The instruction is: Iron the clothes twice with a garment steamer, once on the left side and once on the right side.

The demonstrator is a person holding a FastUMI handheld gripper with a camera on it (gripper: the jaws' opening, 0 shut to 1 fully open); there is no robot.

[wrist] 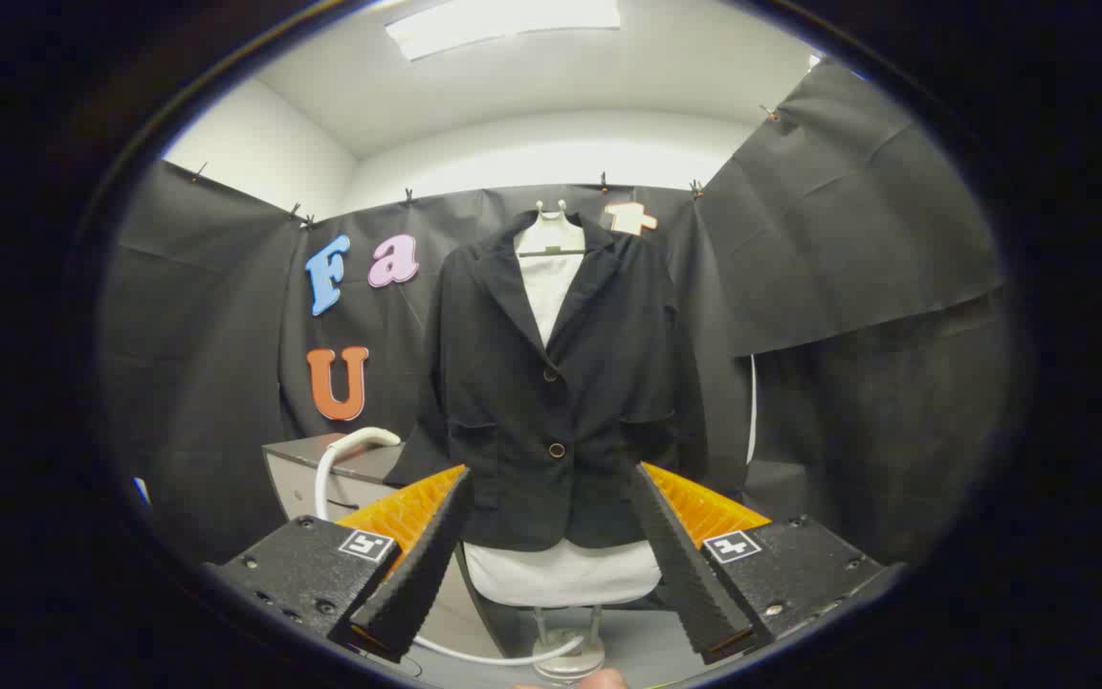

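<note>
Standing wide apart with nothing between them, the fingers of the gripper point(551, 555) frame a thin white hose point(498, 658) curling round a round metal stand base point(568, 660). Beyond the fingers, a black two-button blazer point(551, 383) hangs on a white dress form point(561, 572). A curved white handle point(352, 446) rests on a grey cabinet point(295, 469) beside the blazer.

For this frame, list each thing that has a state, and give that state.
Black two-button blazer: hanging upright on a mannequin, both buttons fastened.
White mannequin form: upright on its stand.
White steamer hose: draped over the grey cabinet, ungrasped.
Gripper: fingers open, holding nothing.
</note>
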